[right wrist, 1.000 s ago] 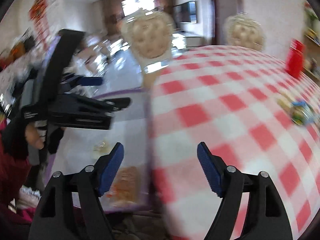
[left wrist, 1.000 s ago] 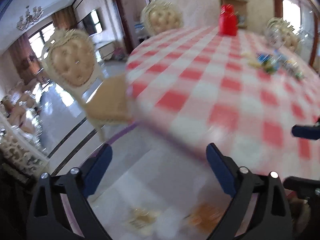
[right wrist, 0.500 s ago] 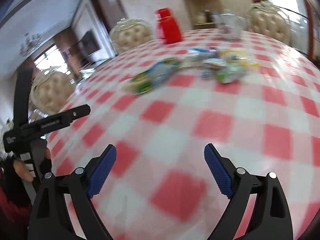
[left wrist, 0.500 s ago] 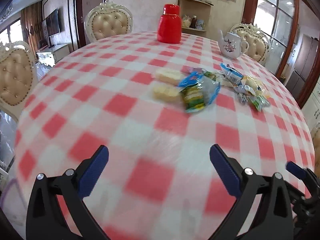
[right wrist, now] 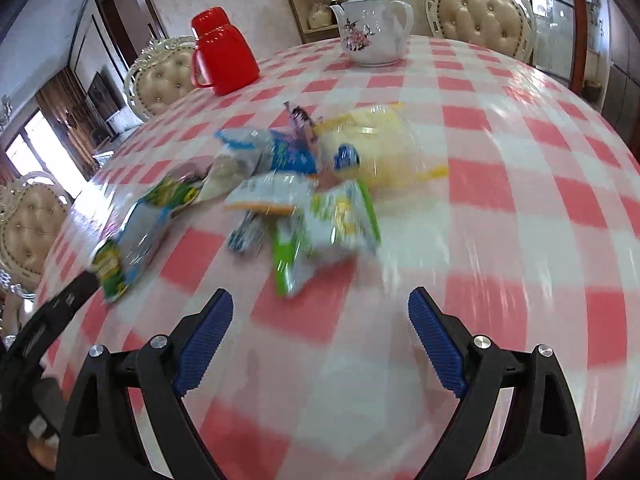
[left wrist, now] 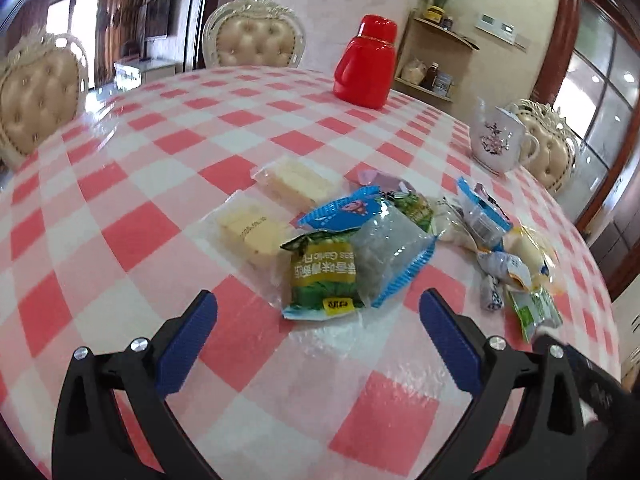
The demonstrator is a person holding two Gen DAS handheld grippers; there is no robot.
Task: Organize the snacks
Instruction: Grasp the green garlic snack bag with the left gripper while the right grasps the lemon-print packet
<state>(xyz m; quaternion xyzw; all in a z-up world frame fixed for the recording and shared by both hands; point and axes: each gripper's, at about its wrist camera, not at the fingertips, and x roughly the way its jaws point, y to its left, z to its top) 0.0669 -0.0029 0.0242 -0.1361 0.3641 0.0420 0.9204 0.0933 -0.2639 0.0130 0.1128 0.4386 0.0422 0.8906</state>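
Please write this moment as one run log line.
left gripper: open, empty | right gripper: open, empty | snack pile: on table, untouched | phase: approach

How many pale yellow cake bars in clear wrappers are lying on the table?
2: one cake bar beside the green snack packet, the other just beyond it. More may hide under the pile.

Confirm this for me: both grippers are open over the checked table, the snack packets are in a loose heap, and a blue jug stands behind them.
One thing is wrong: the jug is red, as the left wrist view shows. The rest holds: left gripper and right gripper open, snack packets heaped loosely on the checked table.
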